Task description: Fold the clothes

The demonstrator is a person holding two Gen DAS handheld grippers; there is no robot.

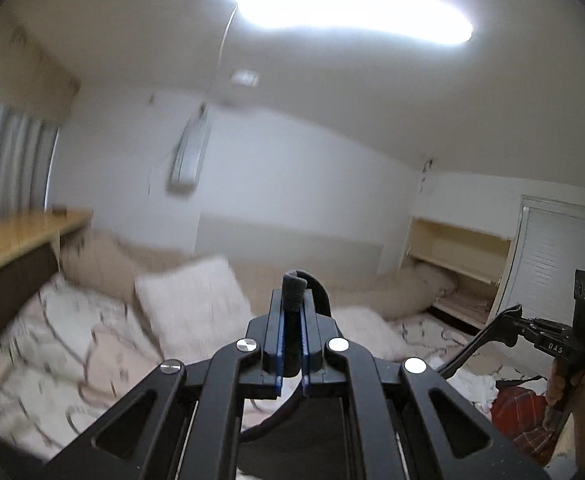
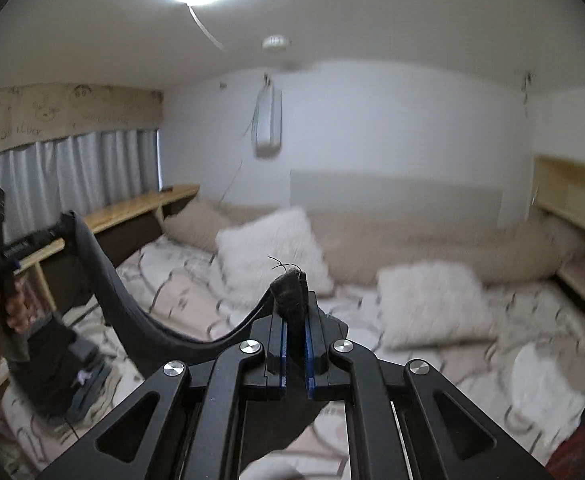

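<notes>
Above the rumpled bed [image 2: 180, 288], both grippers' fingers [image 1: 310, 312] [image 2: 312, 312] pinch a dark garment [image 2: 108, 280] stretched between them.

The left matt black plastic gripper [image 1: 293, 300] carries shiny round silver metal screws [image 1: 247, 345] and glossy blue finger edges, and pinches a dark grey, matt, soft cloth garment [image 1: 294, 288]. The right matt black plastic gripper [image 2: 293, 300] looks the same. Beyond the garment, a fluffy white pillow [image 2: 270, 252] lies on a smooth, patterned pale cloth bedsheet [image 2: 172, 280], beside a pale, smooth wooden shelf [image 2: 132, 208].
</notes>
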